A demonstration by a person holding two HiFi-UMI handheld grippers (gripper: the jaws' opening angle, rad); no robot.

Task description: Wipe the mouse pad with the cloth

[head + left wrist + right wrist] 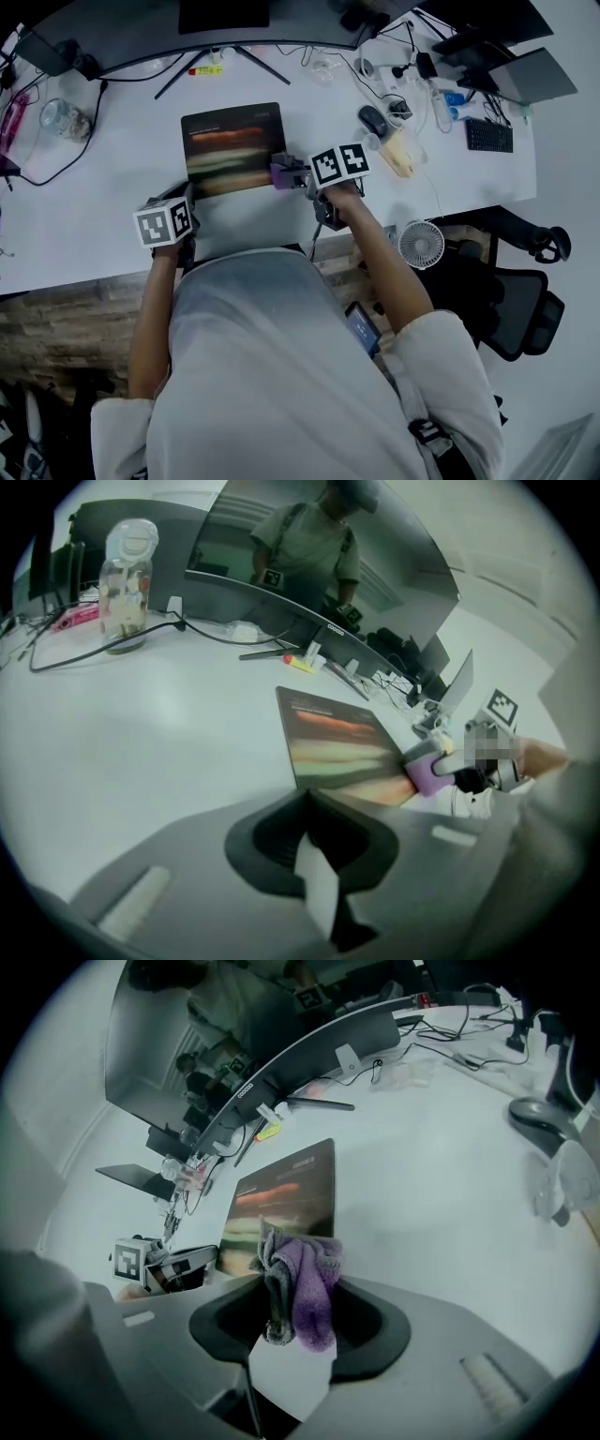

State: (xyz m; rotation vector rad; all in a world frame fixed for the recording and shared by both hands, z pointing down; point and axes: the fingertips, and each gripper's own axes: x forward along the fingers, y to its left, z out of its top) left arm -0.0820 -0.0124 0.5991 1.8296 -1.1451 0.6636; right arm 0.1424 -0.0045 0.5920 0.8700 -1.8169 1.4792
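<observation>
Both bare forearms reach forward; the left claw (317, 885) is closed and empty, while the right claw (296, 176) pinches a crumpled purple cloth (309, 1283).

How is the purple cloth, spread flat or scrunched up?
Scrunched up. The purple cloth hangs bunched in folds, pinched between the right gripper's jaws, by the mouse pad's edge.

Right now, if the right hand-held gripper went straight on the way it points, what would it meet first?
The mouse pad: the right hand-held gripper, shut on the purple cloth, points at it, so the cloth would likely touch its surface first. Depth is unclear.
</observation>
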